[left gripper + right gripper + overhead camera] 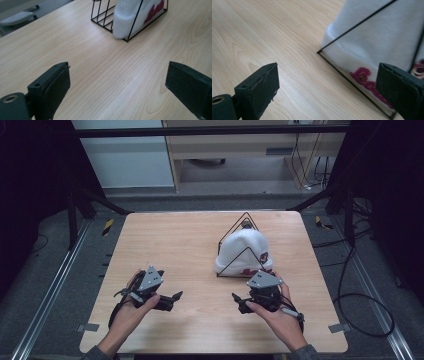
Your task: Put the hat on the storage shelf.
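A white knit hat [241,242] with a red logo sits inside a black wire triangular rack [233,261] on the wooden table [175,250], right of centre. My left gripper [176,296] is held low over the front left of the table, open and holding nothing, jaws pointing right. In the left gripper view [117,66] the hat [130,17] and rack [102,18] lie well ahead. My right gripper [239,301] is open just in front of the rack. In the right gripper view [327,66] the hat [382,37] and the rack's base wire [337,68] are close ahead on the right.
Bare wood spreads across the table's left and front [75,45]. Black cables [360,310] loop on the floor to the right. Metal rails [45,295] run beside the table, and a pale cabinet [240,150] stands beyond its far edge.
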A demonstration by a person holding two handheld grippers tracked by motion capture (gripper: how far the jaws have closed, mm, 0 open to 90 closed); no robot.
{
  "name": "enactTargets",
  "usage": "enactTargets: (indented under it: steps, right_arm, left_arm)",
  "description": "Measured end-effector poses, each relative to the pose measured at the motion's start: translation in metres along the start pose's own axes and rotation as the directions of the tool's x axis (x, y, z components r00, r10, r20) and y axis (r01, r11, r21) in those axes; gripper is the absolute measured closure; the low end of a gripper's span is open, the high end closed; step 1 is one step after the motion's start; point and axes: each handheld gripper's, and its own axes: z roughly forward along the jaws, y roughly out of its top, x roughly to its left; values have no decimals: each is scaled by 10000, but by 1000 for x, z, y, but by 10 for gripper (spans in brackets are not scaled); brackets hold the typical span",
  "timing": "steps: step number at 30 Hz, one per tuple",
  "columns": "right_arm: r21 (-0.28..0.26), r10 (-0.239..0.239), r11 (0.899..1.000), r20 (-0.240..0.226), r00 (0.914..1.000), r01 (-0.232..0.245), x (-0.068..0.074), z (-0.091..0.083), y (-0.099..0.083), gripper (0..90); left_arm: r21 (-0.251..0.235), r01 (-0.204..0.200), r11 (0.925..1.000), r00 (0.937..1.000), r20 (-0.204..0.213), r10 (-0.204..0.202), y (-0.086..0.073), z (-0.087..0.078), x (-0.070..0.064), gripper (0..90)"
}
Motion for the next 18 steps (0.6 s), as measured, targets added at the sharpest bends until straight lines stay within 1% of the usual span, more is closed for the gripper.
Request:
enactTargets:
  steps: [5, 8, 9, 10, 18]
  right_arm:
    - [251, -183, 9995, -339, 9993, 192, 11, 12, 3, 62]
    - [442, -285, 9986, -414, 9987, 303, 16, 18, 4, 71]
    - [468, -285, 9984, -387, 9988, 303, 17, 20, 5, 88]
    - [484, -230, 9985, -446, 9987, 252, 18, 22, 5, 97]
    - [772, -441, 9958, -743, 9963, 499, 30, 37, 7, 84]
  left_arm:
    - [242, 261, 9994, 9996, -82, -259, -20, -6, 8, 51]
    - [338, 348, 9988, 9992, -196, -342, -31, -9, 12, 49]
    - [365, 401, 9985, 9989, -248, -392, -35, -11, 14, 49]
    - [376, 439, 9983, 9987, -261, -429, -38, -11, 16, 49]
    - [439, 850, 9954, 9956, -439, -831, -58, -17, 27, 49]
